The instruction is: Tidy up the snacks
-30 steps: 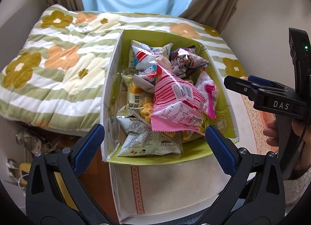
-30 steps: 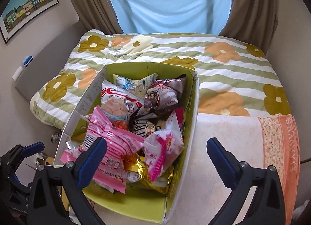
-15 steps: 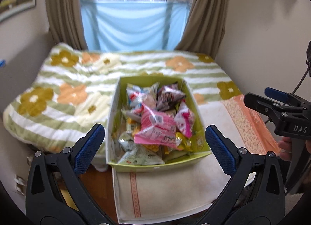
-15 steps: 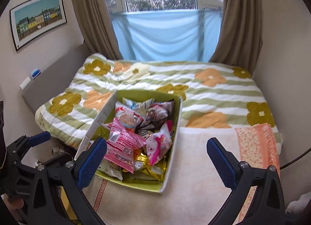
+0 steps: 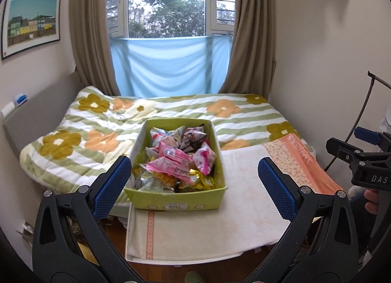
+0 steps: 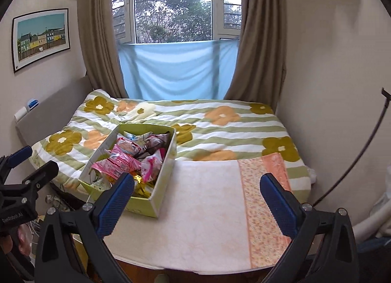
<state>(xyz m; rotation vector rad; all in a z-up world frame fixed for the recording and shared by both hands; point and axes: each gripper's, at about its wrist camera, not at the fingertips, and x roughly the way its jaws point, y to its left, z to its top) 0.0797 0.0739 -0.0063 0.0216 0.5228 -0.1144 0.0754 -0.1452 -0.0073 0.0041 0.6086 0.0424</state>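
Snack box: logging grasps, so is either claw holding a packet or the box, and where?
Nothing is held. The left claw and right claw are both open, short of the snack box.

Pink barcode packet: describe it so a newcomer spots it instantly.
On the bed, find the green box resting on the cream towel. The pink barcode packet lies on top near the front, flat and striped, larger than the small pink pouch beside it.

lower snacks (image 5: pixel 156 185) hidden in box (image 5: pixel 176 201)
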